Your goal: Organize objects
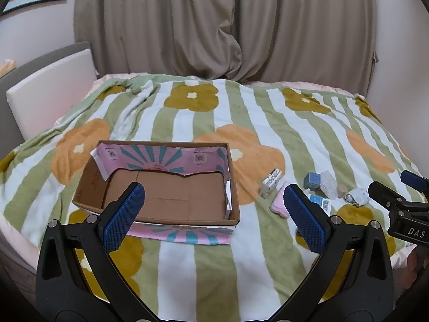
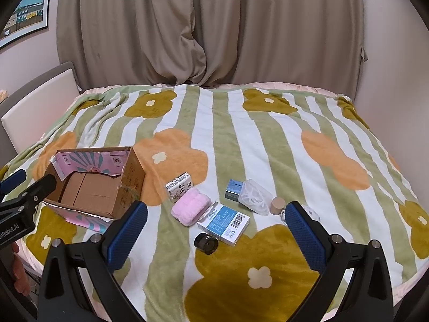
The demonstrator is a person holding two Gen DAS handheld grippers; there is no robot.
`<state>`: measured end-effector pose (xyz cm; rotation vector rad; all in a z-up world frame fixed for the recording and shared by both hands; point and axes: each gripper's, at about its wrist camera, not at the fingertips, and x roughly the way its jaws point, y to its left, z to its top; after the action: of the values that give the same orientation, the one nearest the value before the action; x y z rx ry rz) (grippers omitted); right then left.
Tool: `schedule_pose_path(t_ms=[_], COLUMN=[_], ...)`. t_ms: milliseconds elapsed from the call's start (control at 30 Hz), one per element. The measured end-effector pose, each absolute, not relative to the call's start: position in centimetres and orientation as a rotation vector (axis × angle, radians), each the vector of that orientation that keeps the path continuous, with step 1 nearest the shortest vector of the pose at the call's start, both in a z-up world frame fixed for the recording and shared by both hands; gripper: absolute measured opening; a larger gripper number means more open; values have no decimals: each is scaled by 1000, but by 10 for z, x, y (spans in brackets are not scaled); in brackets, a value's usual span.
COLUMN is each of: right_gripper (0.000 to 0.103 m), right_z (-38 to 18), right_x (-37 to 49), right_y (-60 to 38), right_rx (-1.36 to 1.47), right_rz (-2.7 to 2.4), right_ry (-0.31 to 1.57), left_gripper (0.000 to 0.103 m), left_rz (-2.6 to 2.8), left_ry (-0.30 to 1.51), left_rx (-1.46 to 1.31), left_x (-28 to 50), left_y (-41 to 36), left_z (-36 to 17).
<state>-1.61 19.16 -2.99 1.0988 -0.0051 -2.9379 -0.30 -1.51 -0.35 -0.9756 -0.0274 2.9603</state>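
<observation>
Cardboard box (image 1: 161,193) sits empty on the plush striped blanket (image 2: 241,139); fluffy pink cloth (image 2: 191,206), blue carton (image 2: 224,222) and black cylinder (image 2: 206,243) lie beside it. Left tool (image 1: 211,212) and right tool (image 2: 214,236) hover released, holding nothing.

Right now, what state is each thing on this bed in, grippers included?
Cardboard box: open, nothing inside.
Left gripper: open, holding nothing.
Right gripper: open, holding nothing.
Pink cloth: folded, outside the box.
Blue-and-white carton: lying flat.
Black cylinder: on its side.
Tan cylinder: upright.
Curtains: drawn shut.
</observation>
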Motion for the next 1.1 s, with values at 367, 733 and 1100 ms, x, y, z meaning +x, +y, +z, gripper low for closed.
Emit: schedule_pose_path(t_ms=[367,733,1100], right_gripper=[103,103,103], right_z=[-33,-34,-39], right_x=[-15,-16,-19], right_y=[193,192,188], right_rx=[1098,1103,1115], right_rz=[-2941,-2934,-2926], right_ry=[7,-2,4], left_gripper=[103,103,103], left_rz=[2961,2954,2948], left_ry=[-32,-33,-44], left_rx=[-983,-1002,-1011], left_x=[-4,-5,-8], left_y=[-16,-17,-18], left_z=[-6,-9,-12])
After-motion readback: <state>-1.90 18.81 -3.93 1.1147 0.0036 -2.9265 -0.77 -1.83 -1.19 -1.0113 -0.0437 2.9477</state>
